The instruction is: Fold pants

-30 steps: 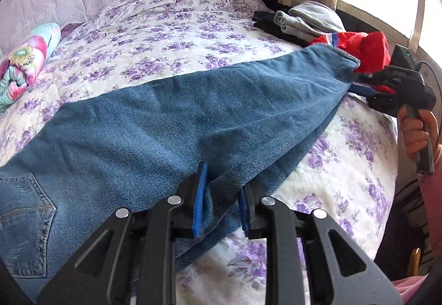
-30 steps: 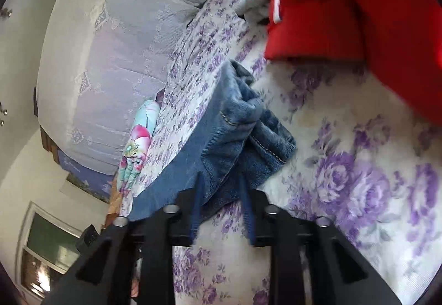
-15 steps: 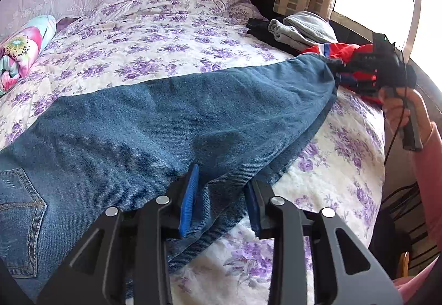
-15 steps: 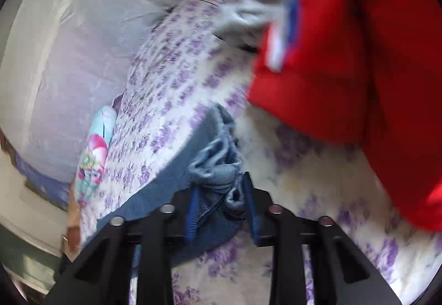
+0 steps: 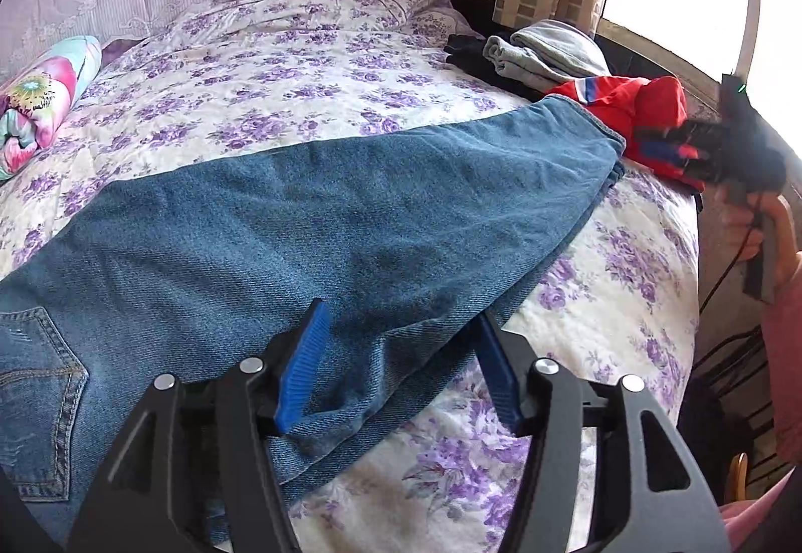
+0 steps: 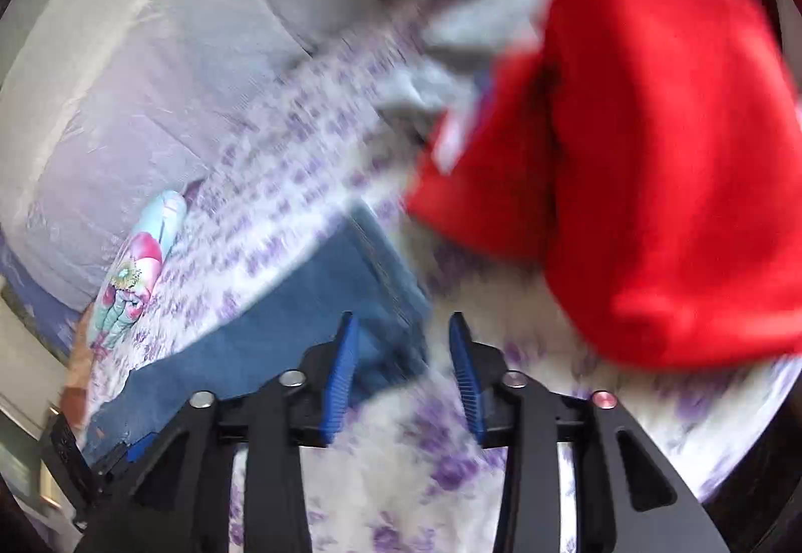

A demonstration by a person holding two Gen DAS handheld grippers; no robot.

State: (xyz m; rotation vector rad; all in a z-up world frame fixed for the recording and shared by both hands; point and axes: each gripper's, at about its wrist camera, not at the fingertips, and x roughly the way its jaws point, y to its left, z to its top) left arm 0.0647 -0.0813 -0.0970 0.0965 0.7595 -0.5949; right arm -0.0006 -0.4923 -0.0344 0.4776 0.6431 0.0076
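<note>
Blue jeans (image 5: 326, 212) lie flat across the flowered bed, legs stacked, hem at the far right near a red garment; a back pocket shows at the lower left. My left gripper (image 5: 401, 332) is open, its blue pads either side of the jeans' near edge, not clamping it. My right gripper (image 6: 403, 347) is open just off the hem end of the jeans (image 6: 301, 342); it also shows in the left wrist view (image 5: 666, 149), held in a hand beside the red garment. The right wrist view is motion-blurred.
A red garment (image 5: 636, 112) lies at the bed's right edge, close to the hem; it fills the right of the right wrist view (image 6: 651, 152). Folded grey and black clothes (image 5: 536, 51) sit behind it. A rolled floral blanket (image 5: 35, 102) lies far left. The bed edge (image 5: 691, 252) drops off right.
Both grippers have opened and let go of the jeans. The leg now lies flat on the bed, and the right gripper has drawn back from the hem.
</note>
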